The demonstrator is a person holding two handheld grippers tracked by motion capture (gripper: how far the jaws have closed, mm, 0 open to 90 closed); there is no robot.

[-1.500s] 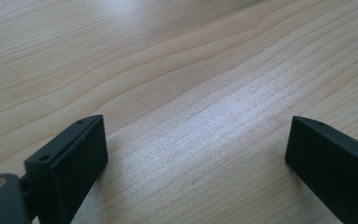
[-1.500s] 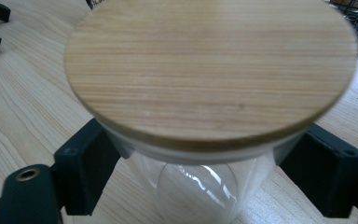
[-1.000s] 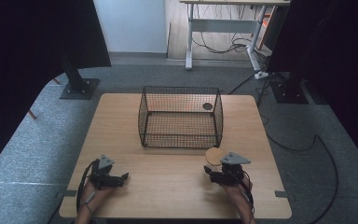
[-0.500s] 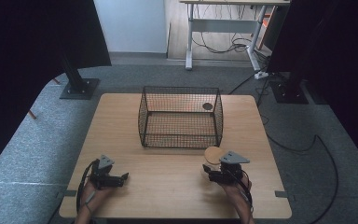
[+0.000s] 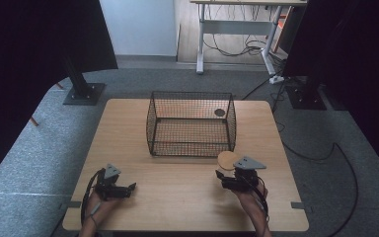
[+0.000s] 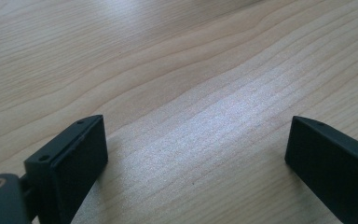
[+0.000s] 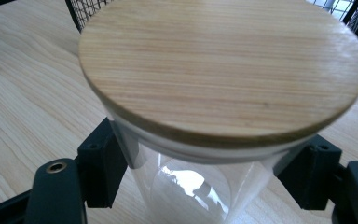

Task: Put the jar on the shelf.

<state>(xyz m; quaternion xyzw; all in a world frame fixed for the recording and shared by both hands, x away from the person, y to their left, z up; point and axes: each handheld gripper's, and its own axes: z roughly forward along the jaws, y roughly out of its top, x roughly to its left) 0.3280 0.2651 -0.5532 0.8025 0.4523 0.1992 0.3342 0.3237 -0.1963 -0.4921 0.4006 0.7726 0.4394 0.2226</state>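
Jar (image 7: 186, 186) with wooden lid (image 7: 223, 65) clamped in right gripper (image 5: 223, 177), just before basket (image 5: 191, 149). Left gripper (image 6: 196, 154) spread, empty, on table (image 5: 177, 197). Grasp done; basket placement likely remains.

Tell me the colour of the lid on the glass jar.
Light wood lid, pale tan with fine grain; clearest in the right gripper view.

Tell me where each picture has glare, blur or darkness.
High view: dark curtains at both sides, table evenly lit. Left gripper view: pale sheen across the wood, near jaws soft. Right gripper view: bright glare in the glass jar, wooden lid sharp, its near edge slightly blurred.
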